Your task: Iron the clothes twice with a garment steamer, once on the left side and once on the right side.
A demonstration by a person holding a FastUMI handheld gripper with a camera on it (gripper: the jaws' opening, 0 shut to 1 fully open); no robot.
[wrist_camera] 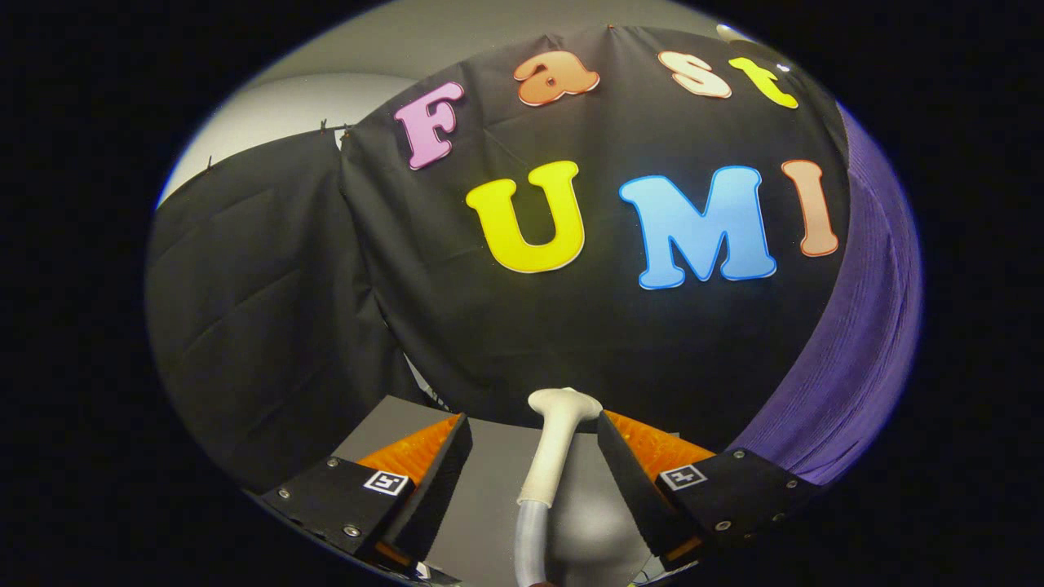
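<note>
The gripper is spread wide, its black and orange fingers apart and touching nothing. Between them stands the white plastic garment steamer head on its pale grey hose, upright over the grey bench. A purple ribbed garment hangs beyond the right finger, against the black cloth wall

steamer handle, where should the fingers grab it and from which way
Grip the straight white shaft of the steamer handle, below its flared head and above the grey hose. It already stands between the open fingers, so close from both sides; the flare should stop slipping.
</note>
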